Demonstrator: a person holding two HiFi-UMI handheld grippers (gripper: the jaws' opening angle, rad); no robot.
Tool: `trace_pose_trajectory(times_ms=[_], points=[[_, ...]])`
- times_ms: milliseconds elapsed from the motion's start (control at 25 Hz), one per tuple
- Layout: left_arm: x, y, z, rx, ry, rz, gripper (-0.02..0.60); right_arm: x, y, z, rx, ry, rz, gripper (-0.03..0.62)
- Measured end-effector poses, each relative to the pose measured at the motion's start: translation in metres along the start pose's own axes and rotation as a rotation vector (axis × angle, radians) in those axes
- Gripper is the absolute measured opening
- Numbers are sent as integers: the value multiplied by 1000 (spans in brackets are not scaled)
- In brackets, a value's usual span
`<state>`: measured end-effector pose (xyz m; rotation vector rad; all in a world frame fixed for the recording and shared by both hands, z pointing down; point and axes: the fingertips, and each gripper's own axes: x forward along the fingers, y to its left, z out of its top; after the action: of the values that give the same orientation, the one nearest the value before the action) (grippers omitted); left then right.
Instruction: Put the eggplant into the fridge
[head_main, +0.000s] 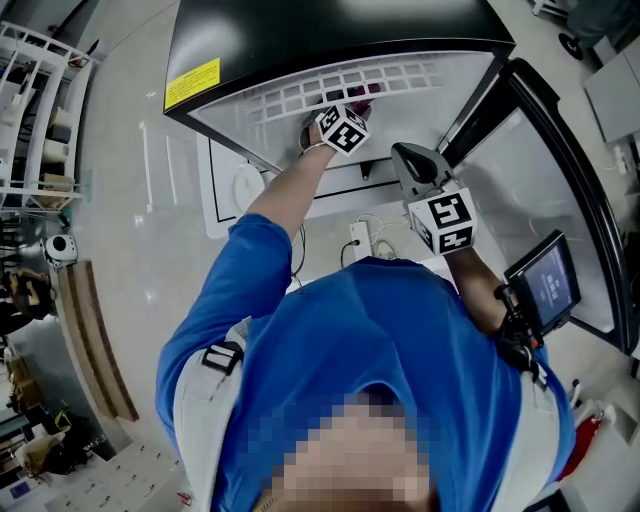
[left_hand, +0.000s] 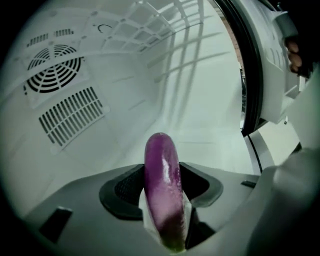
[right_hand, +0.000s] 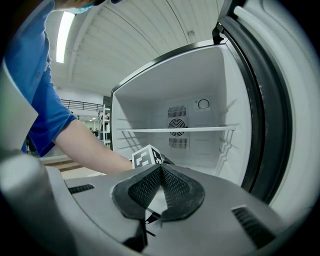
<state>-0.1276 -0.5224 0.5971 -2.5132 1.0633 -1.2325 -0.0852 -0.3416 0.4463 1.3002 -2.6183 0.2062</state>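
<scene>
A glossy purple eggplant (left_hand: 162, 185) sticks up between the jaws of my left gripper (left_hand: 164, 200), which is shut on it. That gripper (head_main: 343, 128) is reached inside the open fridge (head_main: 330, 80), under its white wire shelf; a bit of the eggplant (head_main: 360, 98) shows there. In the left gripper view the fridge's white back wall and round fan grille (left_hand: 52, 67) lie ahead. My right gripper (head_main: 430, 185) hangs outside the fridge beside the open door (head_main: 560, 180); its jaws (right_hand: 160, 192) are shut with nothing between them.
The right gripper view shows the white fridge interior with a glass shelf (right_hand: 175, 130) across the middle and the person's bare forearm (right_hand: 85, 147) reaching in. The door's dark seal (right_hand: 270, 110) stands at the right. A small screen (head_main: 545, 280) is strapped to the right arm.
</scene>
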Motion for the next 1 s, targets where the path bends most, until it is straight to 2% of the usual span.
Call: trace_pose_trajectory(times_ms=[160, 400, 1000], points=[[11, -2, -9, 86, 42, -11, 230, -4, -6, -3, 5, 0, -9, 2], [21, 0, -22, 134, 87, -10, 230, -11, -9, -9, 3, 10, -14, 2], [17, 7, -31, 50, 71, -12, 230, -10, -10, -9, -2, 12, -16, 2]])
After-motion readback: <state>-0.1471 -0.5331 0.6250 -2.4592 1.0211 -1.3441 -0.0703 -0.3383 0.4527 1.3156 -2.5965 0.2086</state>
